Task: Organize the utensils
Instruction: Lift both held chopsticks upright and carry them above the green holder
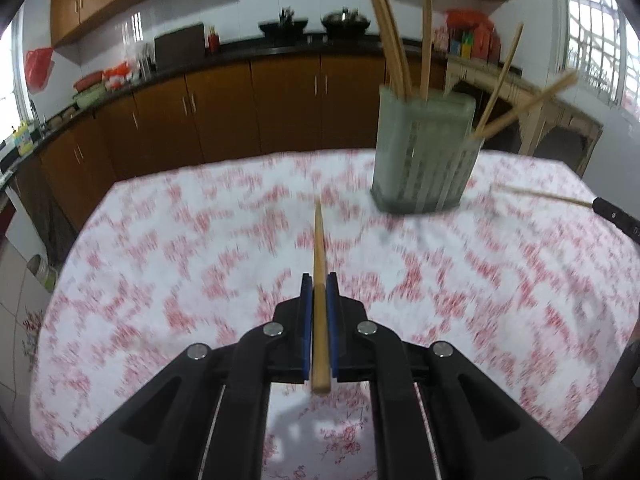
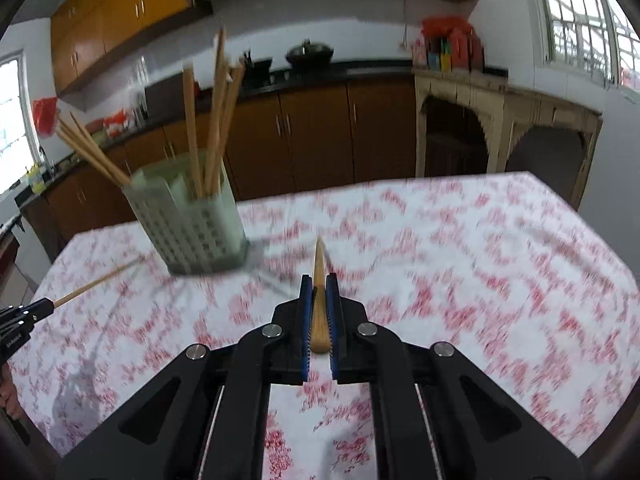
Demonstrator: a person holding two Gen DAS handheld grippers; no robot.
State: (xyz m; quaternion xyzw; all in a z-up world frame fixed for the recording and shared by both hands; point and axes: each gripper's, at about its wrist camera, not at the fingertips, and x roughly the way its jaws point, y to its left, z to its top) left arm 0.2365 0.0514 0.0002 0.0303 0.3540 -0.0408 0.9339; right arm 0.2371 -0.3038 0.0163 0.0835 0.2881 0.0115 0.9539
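Left wrist view: the left gripper [image 1: 319, 280] has its blue pads [image 1: 307, 312] pinched on a wooden chopstick [image 1: 319, 248], which runs straight forward between them, its thin tip out over the tablecloth [image 1: 160, 264], a white cloth with a red pattern, blurred by motion. Ahead and to the right stands a pale green slotted utensil holder [image 1: 424, 156] on the cloth, with several chopsticks [image 1: 394, 40] standing in it, some upright and two leaning out to the right. At the far right edge the tip of the right gripper [image 1: 616, 218] shows, with a second chopstick [image 1: 540, 194] reaching from it towards the holder's base; the stick's far end is blurred, so whether it touches the holder cannot be told. Behind the table run brown kitchen cabinets [image 1: 224, 108] under a dark counter with woks [image 1: 344, 20]. Right wrist view: the right gripper [image 2: 319, 280] likewise has its pads pressed against a chopstick [image 2: 319, 280], short end back between the fingers, tip pointing forward above the cloth. The holder [image 2: 192, 224] stands ahead to the left, nothing between it and the gripper. At the left edge the left gripper [image 2: 24, 316] shows, its chopstick [image 2: 96, 282] pointing at the holder's foot. A pale wooden side table [image 2: 504, 112] stands beyond the table on the right, by the window [image 2: 580, 12].
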